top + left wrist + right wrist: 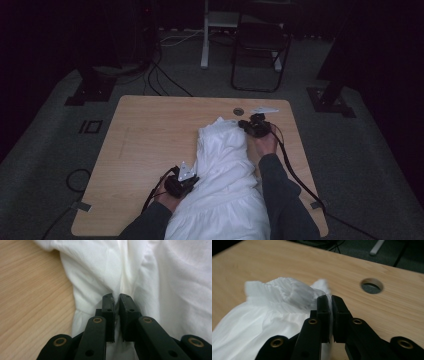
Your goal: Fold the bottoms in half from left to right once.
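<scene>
A white garment [225, 165] lies bunched on the wooden table [145, 135], running from the near edge toward the far right. My left gripper [191, 181] is at its left side, near the front. In the left gripper view that gripper [117, 297] is shut on a fold of the white cloth [100, 265]. My right gripper [248, 125] is at the garment's far end. Its jaws [330, 298] are shut on the gathered, elastic-looking edge of the garment [284, 290], which is lifted a little off the table.
A round cable hole [238, 110] [372, 285] is in the table just beyond the right gripper. Bare wood spreads over the left half of the table. A dark chair [260, 50] and cables stand on the floor behind the table.
</scene>
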Motion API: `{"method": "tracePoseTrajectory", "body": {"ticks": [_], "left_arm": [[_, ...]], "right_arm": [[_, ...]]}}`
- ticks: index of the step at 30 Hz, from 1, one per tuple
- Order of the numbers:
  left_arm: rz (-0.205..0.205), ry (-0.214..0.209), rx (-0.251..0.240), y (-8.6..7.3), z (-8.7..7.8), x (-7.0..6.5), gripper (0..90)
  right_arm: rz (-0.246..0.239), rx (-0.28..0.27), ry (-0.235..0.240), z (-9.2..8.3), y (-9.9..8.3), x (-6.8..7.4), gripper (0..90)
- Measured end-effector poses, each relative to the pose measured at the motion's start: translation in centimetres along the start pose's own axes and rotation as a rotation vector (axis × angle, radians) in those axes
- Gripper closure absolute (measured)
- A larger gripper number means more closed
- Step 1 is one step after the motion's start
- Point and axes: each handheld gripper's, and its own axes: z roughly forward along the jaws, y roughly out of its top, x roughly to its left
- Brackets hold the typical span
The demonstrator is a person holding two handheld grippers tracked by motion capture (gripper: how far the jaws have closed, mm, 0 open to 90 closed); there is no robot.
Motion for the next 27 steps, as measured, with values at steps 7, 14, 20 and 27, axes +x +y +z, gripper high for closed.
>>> {"method": "tracePoseTrajectory", "body": {"ticks": [7,14,20,27], "left_arm": [[-0.093,0.024,0.002,0.4,-0.2,1.1,61.0],[-0.097,0.076,-0.059,3.3,-0.8,3.1,54.3],[-0.06,0.065,-0.004,6.6,3.0,4.2,54.0],[-0.061,0.142,0.072,5.6,5.4,4.9,62.7]], "right_arm": [[0.027,-0.013,0.021,0.8,-0.3,-0.6,59.3],[-0.073,0.009,0.024,-0.8,-2.7,1.2,49.6],[-0.138,0.108,0.01,1.1,-6.3,2.6,51.0],[-0.125,0.129,-0.053,1.8,-8.9,4.0,56.5]]}}
